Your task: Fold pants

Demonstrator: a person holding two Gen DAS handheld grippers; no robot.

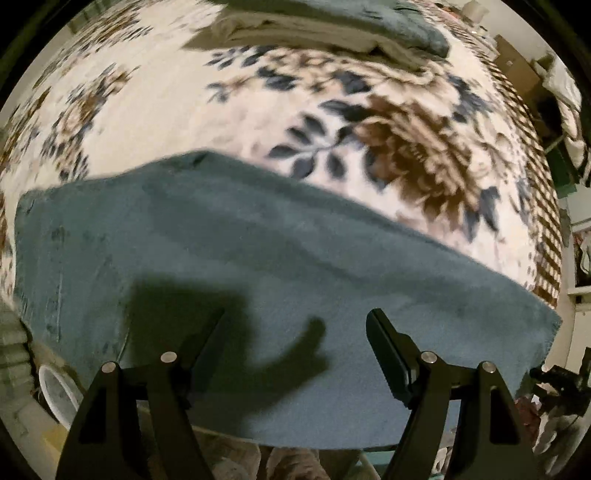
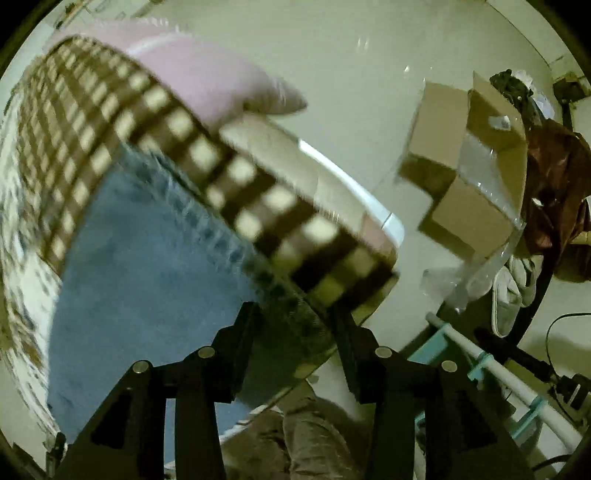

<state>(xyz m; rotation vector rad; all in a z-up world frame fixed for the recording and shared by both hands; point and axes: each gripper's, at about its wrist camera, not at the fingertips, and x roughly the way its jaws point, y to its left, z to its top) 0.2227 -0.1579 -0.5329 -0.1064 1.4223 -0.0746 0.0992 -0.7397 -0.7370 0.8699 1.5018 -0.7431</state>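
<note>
The blue fleece pants lie folded flat on the floral blanket, filling the lower half of the left wrist view. My left gripper is open above their near edge, fingers wide apart, holding nothing. In the right wrist view the same pants lie along the checked border of the blanket. My right gripper is open over the corner of the pants near the bed's edge, with nothing between its fingers.
The floral blanket covers the bed. A stack of folded clothes lies at its far side. A pink pillow, cardboard boxes and white shoes are beside the bed. A white bucket stands at lower left.
</note>
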